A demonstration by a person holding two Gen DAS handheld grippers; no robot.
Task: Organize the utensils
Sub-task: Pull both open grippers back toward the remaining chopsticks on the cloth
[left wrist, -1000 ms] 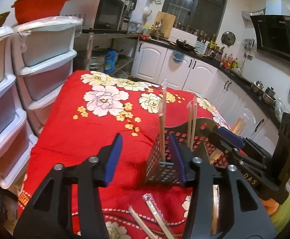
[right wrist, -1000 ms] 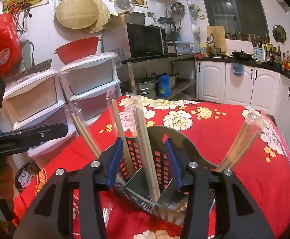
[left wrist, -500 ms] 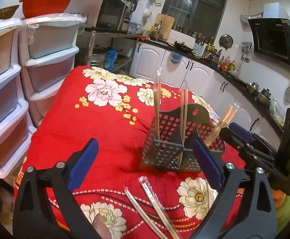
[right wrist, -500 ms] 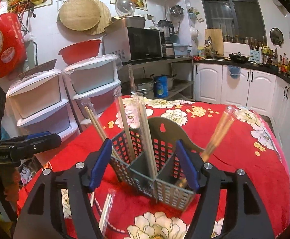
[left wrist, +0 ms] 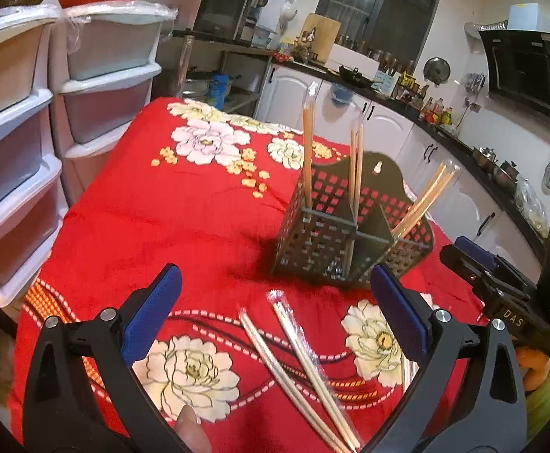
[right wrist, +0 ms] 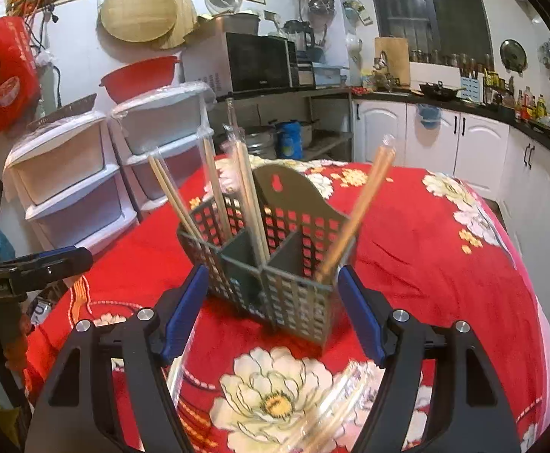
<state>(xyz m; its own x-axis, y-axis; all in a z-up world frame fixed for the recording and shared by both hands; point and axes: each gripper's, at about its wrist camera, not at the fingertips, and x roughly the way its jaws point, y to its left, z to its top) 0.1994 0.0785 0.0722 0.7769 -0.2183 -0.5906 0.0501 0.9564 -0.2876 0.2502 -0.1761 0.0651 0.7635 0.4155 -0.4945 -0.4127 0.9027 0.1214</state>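
Observation:
A dark perforated utensil caddy (left wrist: 335,241) stands upright on the red floral tablecloth (left wrist: 184,211); it also shows in the right wrist view (right wrist: 275,264). Several wrapped chopstick pairs (left wrist: 307,139) stand in its compartments, one pair leaning right (right wrist: 354,211). Two wrapped pairs (left wrist: 301,362) lie flat on the cloth in front of the caddy. My left gripper (left wrist: 275,313) is open and empty, above the lying pairs. My right gripper (right wrist: 273,309) is open and empty, just in front of the caddy; it appears at the right of the left view (left wrist: 475,260).
White plastic drawer units (left wrist: 29,120) stand along the table's left edge. Kitchen cabinets and a counter (left wrist: 407,128) run behind and to the right. More wrapped chopsticks (right wrist: 331,407) lie blurred near the front edge in the right view.
Both grippers opened wide and drew back from the caddy. The chopstick pair at the right now stands in the caddy, released. The lying pairs have come into fuller view.

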